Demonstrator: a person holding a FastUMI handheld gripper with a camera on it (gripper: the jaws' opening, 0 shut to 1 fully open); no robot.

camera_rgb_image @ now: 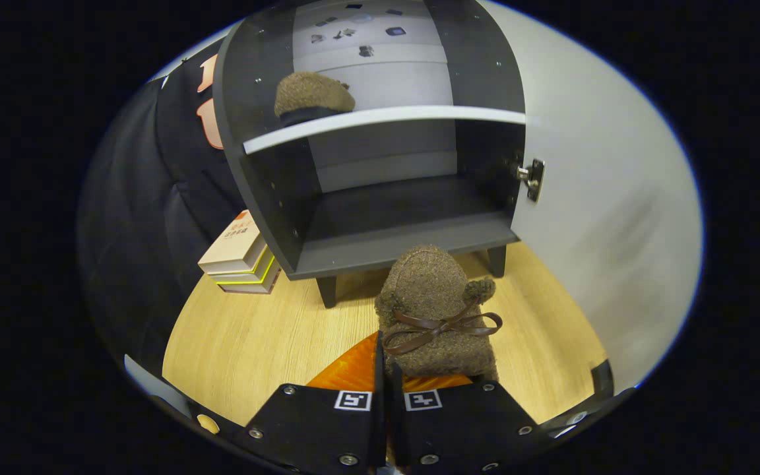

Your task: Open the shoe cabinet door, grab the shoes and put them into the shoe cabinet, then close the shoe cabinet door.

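claw (385, 369) closed on the near edge of a brown fuzzy shoe (434, 310), both fingers (327, 422) drawn together with only a thin slit between them, the shoe's heel rim pinched there. shoe has a dark brown ribbon bow (443, 328) across its top and points away from the fingers toward the shoe cabinet (380, 198); whether it is lifted or resting on the wooden floor (254, 336) cannot be told. an orange ridged mat (350, 369) lies on the floor under the shoe's near end, just ahead of the fingertips. cabinet is dark grey, on short dark legs, standing beyond the shoe; its door (604, 218) is swung wide open to the right, pale inner face showing, a metal hinge (533, 178) at the cabinet's right edge. lower compartment: front lip lies just beyond the shoe's toe, open room from side wall to side wall. a pale-edged shelf (386, 119) crosses above it; a second brown fuzzy shoe (314, 95) sits on that shelf at its left end, near the left wall. a stack of books (241, 257) lies on the floor beside the cabinet's left side, close to its base; cover writing too small to read. square black-and-white markers (353, 400) sit on the tops of both fingers.
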